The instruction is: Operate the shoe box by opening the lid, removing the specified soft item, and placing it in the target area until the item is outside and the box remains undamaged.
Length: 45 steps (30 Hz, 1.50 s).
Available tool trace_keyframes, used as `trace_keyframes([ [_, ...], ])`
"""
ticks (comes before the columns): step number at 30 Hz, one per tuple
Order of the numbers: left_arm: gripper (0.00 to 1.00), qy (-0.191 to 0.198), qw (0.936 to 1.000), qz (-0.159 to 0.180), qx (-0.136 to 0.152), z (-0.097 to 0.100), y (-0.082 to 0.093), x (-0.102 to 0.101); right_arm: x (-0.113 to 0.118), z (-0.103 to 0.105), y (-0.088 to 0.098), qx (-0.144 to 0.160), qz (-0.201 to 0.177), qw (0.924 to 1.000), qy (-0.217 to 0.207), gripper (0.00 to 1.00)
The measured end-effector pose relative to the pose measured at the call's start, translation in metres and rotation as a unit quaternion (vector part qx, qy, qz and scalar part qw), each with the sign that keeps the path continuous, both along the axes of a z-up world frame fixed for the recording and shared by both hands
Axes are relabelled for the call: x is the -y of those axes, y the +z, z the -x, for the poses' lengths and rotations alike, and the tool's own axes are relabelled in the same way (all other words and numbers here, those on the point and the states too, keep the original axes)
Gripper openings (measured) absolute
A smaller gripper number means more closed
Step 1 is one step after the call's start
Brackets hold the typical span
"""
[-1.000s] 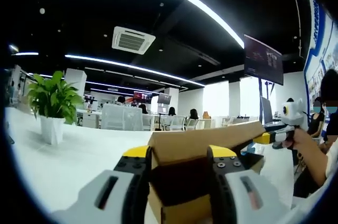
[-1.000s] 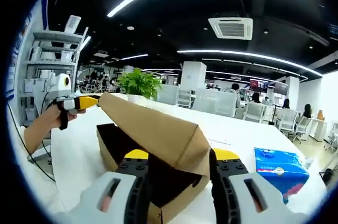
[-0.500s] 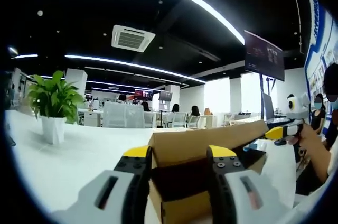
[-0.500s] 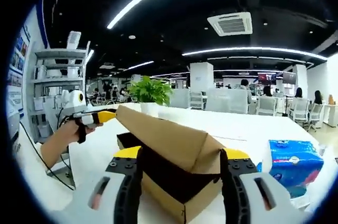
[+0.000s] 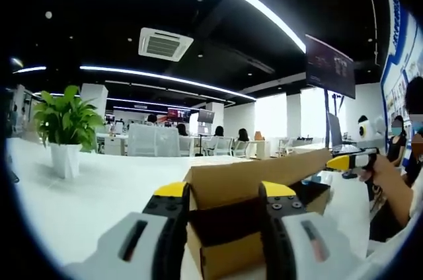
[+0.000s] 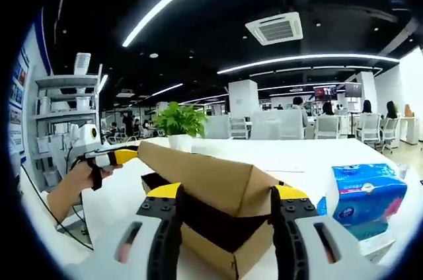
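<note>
A brown cardboard shoe box (image 5: 221, 257) stands on the white table (image 5: 79, 207) with its lid (image 5: 258, 175) swung up. My left gripper (image 5: 223, 194) has its jaws apart, and the box's near end lies between them. At the lid's far corner is my right gripper (image 5: 347, 161), held by a hand. In the right gripper view the same box (image 6: 205, 250) and raised lid (image 6: 205, 174) sit between the spread jaws of my right gripper (image 6: 228, 194). There my left gripper (image 6: 112, 156) touches the lid's far corner. The box's inside is dark and its contents are hidden.
A blue tissue pack (image 6: 367, 194) lies on the table to the right of the box. A potted plant (image 5: 65, 125) stands further back on the table. A person sits at the table edge (image 5: 403, 181). Shelves (image 6: 63, 115) line one wall; chairs and people fill the office behind.
The lid stays raised and both grippers keep their places at its corners. The right gripper's camera has shifted a little, bringing the tissue pack further into its view.
</note>
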<state>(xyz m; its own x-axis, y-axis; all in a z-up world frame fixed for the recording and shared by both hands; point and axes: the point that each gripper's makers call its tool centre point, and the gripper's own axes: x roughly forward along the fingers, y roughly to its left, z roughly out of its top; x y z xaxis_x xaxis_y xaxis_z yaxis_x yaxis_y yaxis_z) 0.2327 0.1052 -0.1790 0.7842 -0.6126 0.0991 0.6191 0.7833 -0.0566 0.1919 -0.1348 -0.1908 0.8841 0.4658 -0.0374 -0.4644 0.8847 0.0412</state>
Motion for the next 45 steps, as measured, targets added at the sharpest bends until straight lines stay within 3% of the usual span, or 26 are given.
trace_keyframes([
  [11, 0.45, 0.003, 1.0, 0.004, -0.003, 0.0, -0.007, -0.001, -0.005, -0.008, -0.004, 0.012, 0.031, 0.9994, -0.011, 0.54],
  [12, 0.45, 0.004, 1.0, 0.005, -0.004, 0.0, -0.008, -0.001, -0.005, -0.008, -0.004, 0.022, 0.026, 0.9994, -0.007, 0.54],
  [14, 0.45, 0.005, 0.9999, 0.005, -0.009, 0.001, -0.01, -0.001, 0.0, -0.01, -0.008, 0.01, 0.001, 0.9999, -0.007, 0.52],
  [18, 0.47, 0.004, 0.9998, 0.005, -0.018, 0.005, -0.018, 0.003, 0.001, -0.01, -0.01, 0.009, 0.016, 0.9998, -0.008, 0.51],
  [20, 0.48, 0.003, 0.9999, 0.003, -0.01, 0.007, -0.019, 0.004, 0.002, -0.01, -0.011, 0.013, 0.025, 0.9996, -0.01, 0.51],
  [28, 0.44, 0.006, 0.9997, 0.014, -0.017, 0.003, -0.022, -0.002, 0.0, -0.01, -0.015, 0.022, 0.049, 0.9984, -0.012, 0.51],
  [34, 0.4, 0.017, 0.9996, -0.021, -0.009, 0.002, -0.029, -0.002, 0.002, -0.013, -0.018, 0.022, 0.054, 0.9982, -0.014, 0.51],
  [38, 0.41, 0.018, 0.9991, -0.031, -0.021, 0.002, -0.039, -0.001, 0.004, -0.014, -0.026, 0.018, 0.054, 0.9983, -0.016, 0.49],
  [45, 0.47, 0.021, 0.9981, -0.056, -0.012, 0.001, -0.044, 0.003, 0.001, -0.01, -0.031, 0.026, 0.095, 0.995, -0.015, 0.5],
])
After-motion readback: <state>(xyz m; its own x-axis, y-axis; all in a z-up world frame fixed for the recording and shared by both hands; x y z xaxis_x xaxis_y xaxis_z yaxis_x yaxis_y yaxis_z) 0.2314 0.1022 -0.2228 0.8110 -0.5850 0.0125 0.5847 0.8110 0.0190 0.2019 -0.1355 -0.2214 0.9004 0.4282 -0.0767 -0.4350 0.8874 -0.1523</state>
